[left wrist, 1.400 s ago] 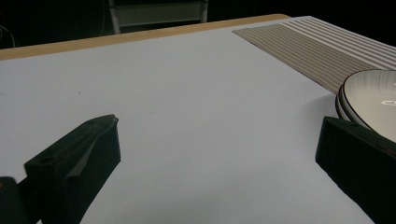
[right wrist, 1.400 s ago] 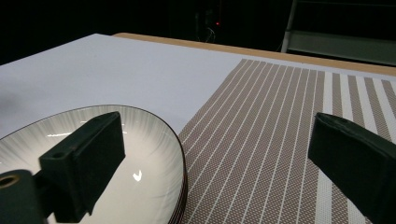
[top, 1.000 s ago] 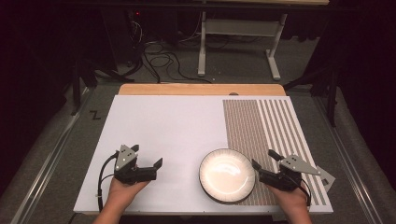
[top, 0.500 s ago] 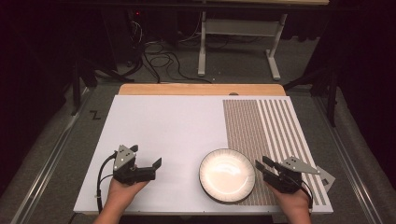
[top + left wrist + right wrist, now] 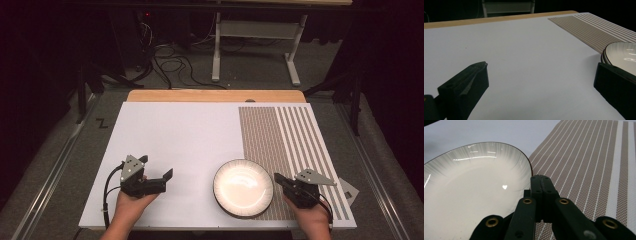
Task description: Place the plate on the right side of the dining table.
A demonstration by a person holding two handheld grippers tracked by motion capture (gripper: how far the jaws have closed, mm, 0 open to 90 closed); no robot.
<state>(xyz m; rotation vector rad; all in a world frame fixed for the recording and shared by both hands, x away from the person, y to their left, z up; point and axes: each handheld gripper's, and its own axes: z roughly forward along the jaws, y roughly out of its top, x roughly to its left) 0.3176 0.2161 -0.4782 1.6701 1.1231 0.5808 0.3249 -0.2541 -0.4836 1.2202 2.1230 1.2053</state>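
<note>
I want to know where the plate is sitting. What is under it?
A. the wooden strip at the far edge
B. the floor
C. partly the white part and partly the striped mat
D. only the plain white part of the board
C: in the high view the plate lies across the edge where the white board meets the striped mat.

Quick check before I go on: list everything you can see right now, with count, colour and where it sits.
plate: 1, white with dark rim, near edge, partly on the mat
mat: 1, brown with white stripes, right side of the table
table: 1, white top, wooden far edge
frame: 1, white, on the floor behind
cables: several, black, floor behind
left gripper: 1, black, open, left of the plate
right gripper: 1, black, shut, at the plate's right rim
</note>
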